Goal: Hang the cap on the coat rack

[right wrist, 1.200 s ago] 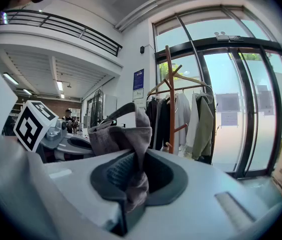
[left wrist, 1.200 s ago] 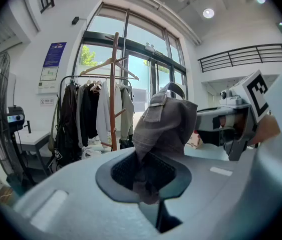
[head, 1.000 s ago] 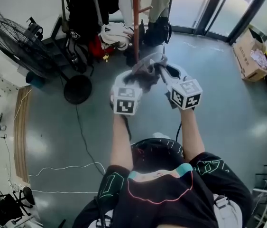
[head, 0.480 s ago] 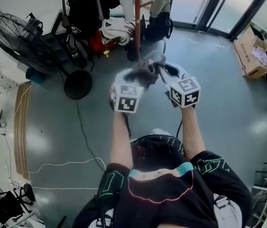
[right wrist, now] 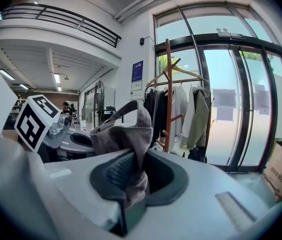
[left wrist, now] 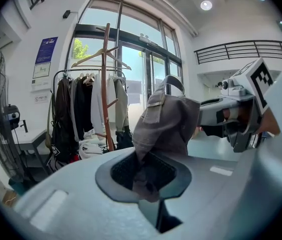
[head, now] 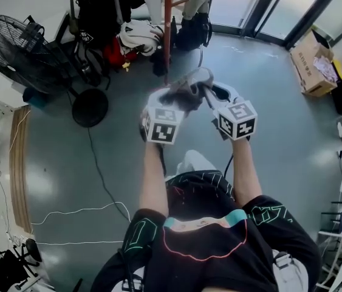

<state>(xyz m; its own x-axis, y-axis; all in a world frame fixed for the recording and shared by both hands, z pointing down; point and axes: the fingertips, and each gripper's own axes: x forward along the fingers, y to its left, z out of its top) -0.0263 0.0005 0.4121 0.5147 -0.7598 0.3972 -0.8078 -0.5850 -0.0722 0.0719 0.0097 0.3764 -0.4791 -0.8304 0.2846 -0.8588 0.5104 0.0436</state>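
A grey cap is held up in the air between both grippers. My left gripper is shut on one side of it; the cloth runs down into its jaws. My right gripper is shut on the other side, with the cap pinched between its jaws. The wooden coat rack pole stands just ahead of the cap, a short way beyond it. Its pegs show bare in the left gripper view and the right gripper view.
A clothes rail with dark jackets and bags stands left of the pole. A large floor fan is at the far left. A cardboard box sits at the right by the glass doors. A white cable lies on the floor.
The floor and the rack have shifted left and down in the head view: I have stepped closer to the pole. Both grippers keep the cap at the same height.
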